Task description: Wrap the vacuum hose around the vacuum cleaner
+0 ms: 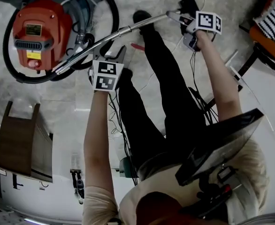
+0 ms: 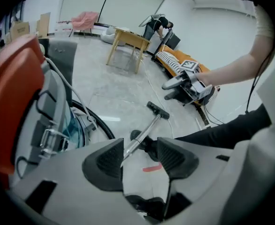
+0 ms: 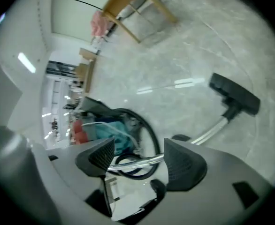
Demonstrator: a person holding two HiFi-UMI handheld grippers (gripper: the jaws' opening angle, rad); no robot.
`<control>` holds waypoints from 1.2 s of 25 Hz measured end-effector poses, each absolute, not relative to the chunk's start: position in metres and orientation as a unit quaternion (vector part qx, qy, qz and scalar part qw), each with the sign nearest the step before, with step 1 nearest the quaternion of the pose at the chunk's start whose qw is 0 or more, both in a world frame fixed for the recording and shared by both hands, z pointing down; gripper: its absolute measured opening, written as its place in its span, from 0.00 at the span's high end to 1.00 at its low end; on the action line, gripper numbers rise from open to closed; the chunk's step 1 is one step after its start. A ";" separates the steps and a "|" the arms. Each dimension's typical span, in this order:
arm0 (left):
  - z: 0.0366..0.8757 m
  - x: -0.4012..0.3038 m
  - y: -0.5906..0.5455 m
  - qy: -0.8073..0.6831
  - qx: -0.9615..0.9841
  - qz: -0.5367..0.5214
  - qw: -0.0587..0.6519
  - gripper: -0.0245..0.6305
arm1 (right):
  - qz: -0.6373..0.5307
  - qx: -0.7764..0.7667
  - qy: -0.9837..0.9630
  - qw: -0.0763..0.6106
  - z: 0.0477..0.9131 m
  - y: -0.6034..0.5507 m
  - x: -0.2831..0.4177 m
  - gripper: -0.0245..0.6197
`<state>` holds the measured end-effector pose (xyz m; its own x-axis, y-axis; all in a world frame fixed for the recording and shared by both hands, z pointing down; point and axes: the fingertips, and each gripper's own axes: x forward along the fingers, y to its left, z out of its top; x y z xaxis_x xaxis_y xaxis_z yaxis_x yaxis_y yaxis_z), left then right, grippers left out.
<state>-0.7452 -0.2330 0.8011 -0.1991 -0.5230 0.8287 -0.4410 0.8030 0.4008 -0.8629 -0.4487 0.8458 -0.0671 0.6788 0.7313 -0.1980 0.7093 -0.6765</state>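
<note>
The red vacuum cleaner (image 1: 36, 32) stands on the floor at the upper left, with its black hose (image 1: 6, 41) looped round it. A metal wand (image 1: 128, 30) runs slantwise from the cleaner to the black floor head (image 1: 188, 1). My left gripper (image 1: 110, 54) hangs just below the wand's middle. It is open, and the wand (image 2: 144, 130) shows through its gap beside the left pad. My right gripper (image 1: 179, 18) is at the wand's far end near the floor head. Its jaws stand wide, and the wand (image 3: 210, 132) lies across between the pads with neither pressing on it.
The person's legs in black trousers (image 1: 161, 102) stand between the grippers, with cables (image 1: 123, 125) trailing behind. A red mark (image 1: 138, 46) is on the floor. A wooden table (image 2: 128, 39), an orange bench (image 2: 175, 62) and a wooden chair (image 1: 18, 139) stand around.
</note>
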 end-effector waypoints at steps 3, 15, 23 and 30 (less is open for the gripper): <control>0.758 -0.731 -0.217 -0.786 0.302 -0.048 0.537 0.61 | 0.379 -0.321 -0.644 0.582 0.742 -0.366 -0.886 0.54; 0.539 -0.663 -0.148 -0.842 0.257 -0.212 0.424 0.95 | 0.386 -0.555 -0.563 0.475 0.466 -0.159 -0.765 0.95; 0.363 -0.615 -0.117 -0.884 0.264 -0.211 0.323 0.95 | 0.318 -0.643 -0.520 0.464 0.329 -0.094 -0.689 0.95; 0.254 -0.574 -0.064 -0.924 0.200 -0.247 0.215 0.95 | 0.216 -0.720 -0.552 0.360 0.211 -0.074 -0.638 0.95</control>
